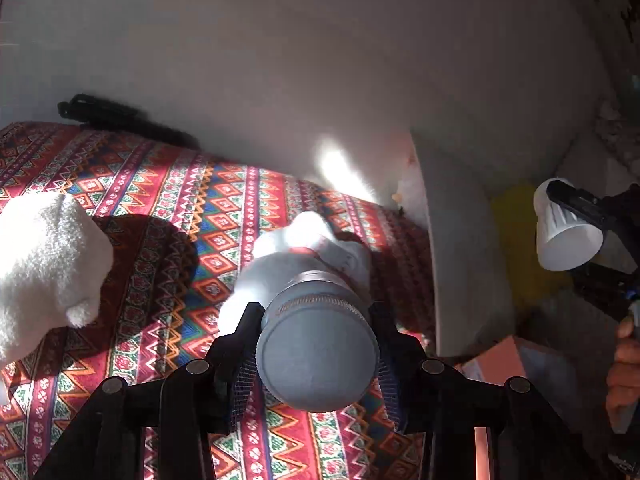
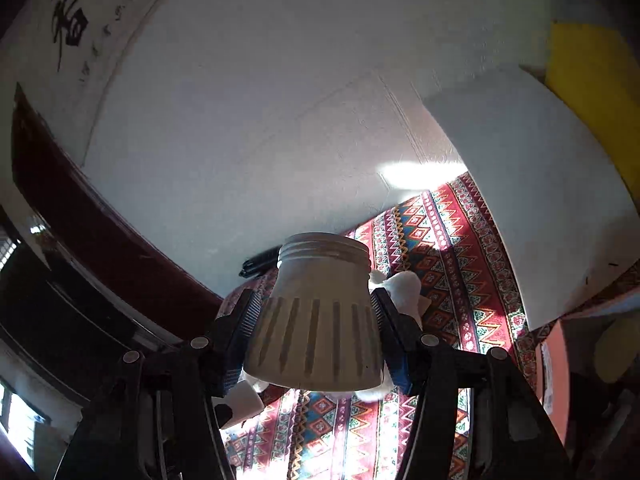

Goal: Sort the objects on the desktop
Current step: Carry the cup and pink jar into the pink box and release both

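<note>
A: What does the left tool (image 1: 316,344) hold?
B: A grey lidded jar (image 1: 316,344), clamped above the patterned bench (image 1: 160,208); plush toys (image 1: 44,264) lie below.
A: And the right tool (image 2: 316,332)?
B: Closed on a ribbed white cup (image 2: 320,316), held aloft.

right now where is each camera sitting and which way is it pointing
Left wrist: rides the left hand-held gripper, facing along its fingers at the grey lidded jar it clamps, over the patterned cloth; a hand shows at right.
Right wrist: rides the right hand-held gripper, tilted up toward the white wall, clamped on a ribbed white jar.
Shared: the cloth and wall; the left view also catches the right gripper with its white jar.
</note>
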Available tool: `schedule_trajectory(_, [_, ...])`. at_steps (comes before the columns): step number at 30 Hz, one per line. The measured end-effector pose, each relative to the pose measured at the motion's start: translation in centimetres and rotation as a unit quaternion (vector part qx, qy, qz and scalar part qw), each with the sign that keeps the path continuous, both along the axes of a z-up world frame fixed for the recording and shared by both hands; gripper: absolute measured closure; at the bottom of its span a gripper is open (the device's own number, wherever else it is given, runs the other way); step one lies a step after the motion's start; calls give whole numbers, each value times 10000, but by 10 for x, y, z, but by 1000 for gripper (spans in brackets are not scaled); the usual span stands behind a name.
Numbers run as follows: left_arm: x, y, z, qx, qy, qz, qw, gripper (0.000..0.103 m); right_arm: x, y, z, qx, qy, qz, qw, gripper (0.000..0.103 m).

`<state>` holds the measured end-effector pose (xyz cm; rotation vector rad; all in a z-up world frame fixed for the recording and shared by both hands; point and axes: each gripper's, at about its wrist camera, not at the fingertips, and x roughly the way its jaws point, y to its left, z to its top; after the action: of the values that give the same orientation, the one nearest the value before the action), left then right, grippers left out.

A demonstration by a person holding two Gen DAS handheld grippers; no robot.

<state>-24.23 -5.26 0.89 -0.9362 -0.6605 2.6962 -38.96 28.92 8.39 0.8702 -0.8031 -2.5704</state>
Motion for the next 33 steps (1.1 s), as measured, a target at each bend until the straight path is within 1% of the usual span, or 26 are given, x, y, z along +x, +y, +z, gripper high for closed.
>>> schedule_trajectory(4, [52, 31, 31, 409, 344, -516, 9972, 59, 88, 21, 25, -8, 354, -116, 9993, 43])
schedule_trajectory(8, [87, 62, 54, 661, 530, -1055, 9908, 59, 154, 47, 33, -159, 561, -346, 9977, 43])
schedule_trajectory(12, [106, 95, 73, 642, 661, -1433, 9854, 59, 206, 74, 41, -174, 726, -597, 9954, 43])
schedule_trajectory(15, [109, 120, 83, 628, 688, -1675, 9815, 59, 245, 91, 48, -187, 856, -761, 9932, 42])
schedule_trajectory(17, [110, 139, 87, 568, 692, -1795, 9797, 59, 262, 103, 51, -177, 931, -884, 9916, 42])
schedule_trajectory(20, [107, 172, 93, 438, 684, -2022, 9760, 59, 281, 123, 50, -145, 999, -1071, 9891, 42])
schedule_trajectory(24, [101, 224, 99, 260, 620, -2415, 9681, 59, 289, 153, 37, -14, 961, -1401, 9855, 42])
schedule_trajectory(30, [73, 299, 96, 2, 511, -2882, 9562, 58, 270, 217, 12, -101, 604, -1927, 9793, 43])
schedule_trajectory(31, [66, 309, 95, -37, 503, -2948, 9542, 58, 264, 224, 11, 0, 478, -1972, 9792, 42])
schedule_trajectory(32, [59, 317, 95, -85, 479, -3031, 9517, 53, 257, 227, 12, 231, 309, -2036, 9783, 42])
schedule_trajectory(33, [52, 322, 97, -126, 433, -3101, 9496, 40, 255, 228, 15, 446, 249, -2099, 9764, 40])
